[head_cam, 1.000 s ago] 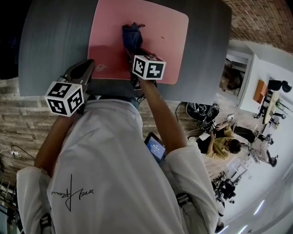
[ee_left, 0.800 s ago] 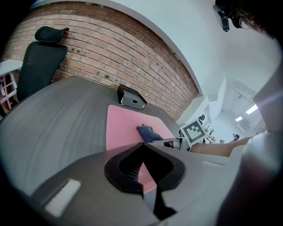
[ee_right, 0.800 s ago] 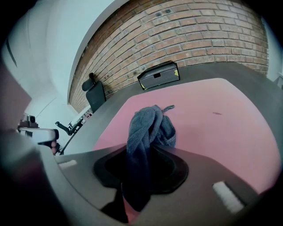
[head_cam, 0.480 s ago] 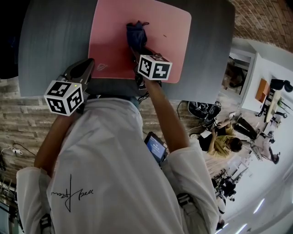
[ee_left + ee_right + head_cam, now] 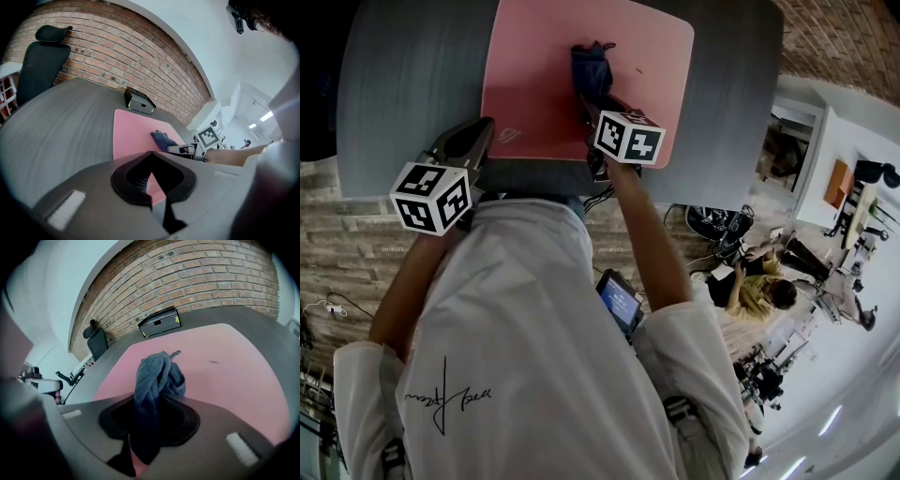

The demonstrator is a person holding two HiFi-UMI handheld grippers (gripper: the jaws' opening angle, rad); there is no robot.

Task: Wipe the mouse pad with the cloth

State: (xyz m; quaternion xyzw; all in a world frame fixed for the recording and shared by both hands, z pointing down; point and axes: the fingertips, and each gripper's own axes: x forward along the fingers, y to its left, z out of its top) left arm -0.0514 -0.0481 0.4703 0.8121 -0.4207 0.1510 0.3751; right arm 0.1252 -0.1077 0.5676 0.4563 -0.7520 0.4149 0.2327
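Jaws of the right gripper (image 5: pixel 150 401) clamped on a dark blue cloth (image 5: pixel 157 373). One end of it drawn back between them, the bunched rest heaped just beyond the tips, lying on the pink mouse pad (image 5: pixel 225 371) at about its middle.

Jaws of the left gripper (image 5: pixel 151 157) closed on nothing, tips together. Held low at the near left corner of the pad, beside a faint logo (image 5: pixel 506 138). Touching the pad or not: cannot tell.

Left gripper at the near edge, right gripper reaching farther in over the pad, the two apart.

Small dark speck (image 5: pixel 213 362) on the pad just right of the cloth.

Pad flat on a grey surface (image 5: pixel 412 75), with grey showing on its left and right.

At the far edge of the surface, beyond the pad, a dark box (image 5: pixel 160 320).

Behind that, a brick wall (image 5: pixel 197 277), and off to the far left a black office chair (image 5: pixel 40 56).
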